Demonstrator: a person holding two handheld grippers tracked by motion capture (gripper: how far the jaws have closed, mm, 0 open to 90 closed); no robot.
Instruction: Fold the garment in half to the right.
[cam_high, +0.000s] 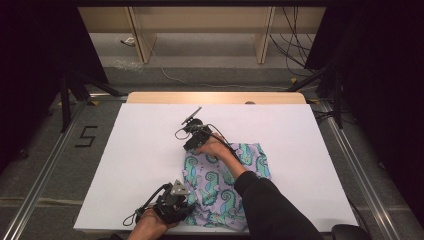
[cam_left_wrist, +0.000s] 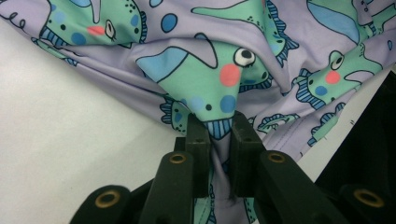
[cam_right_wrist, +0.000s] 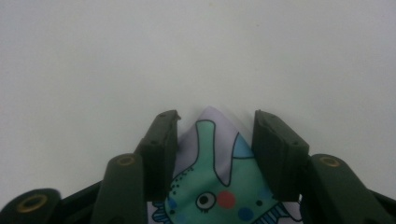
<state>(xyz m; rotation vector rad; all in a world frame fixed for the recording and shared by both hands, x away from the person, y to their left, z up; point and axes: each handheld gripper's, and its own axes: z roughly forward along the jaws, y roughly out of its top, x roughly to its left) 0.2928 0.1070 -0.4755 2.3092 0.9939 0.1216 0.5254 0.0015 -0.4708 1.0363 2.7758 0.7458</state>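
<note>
White desk (cam_high: 150, 165) carrying everything: left gripper (cam_left_wrist: 219, 133) is pinching the lilac dinosaur-print cloth (cam_high: 225, 185) at the near edge; right gripper (cam_right_wrist: 215, 140) is straddling its far corner unclamped, needing to bite deeper before pulling.

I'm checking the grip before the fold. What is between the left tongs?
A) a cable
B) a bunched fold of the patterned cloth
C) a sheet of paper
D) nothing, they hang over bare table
B: in the left gripper view the left tongs are shut on a pinched fold of the patterned cloth.
</note>
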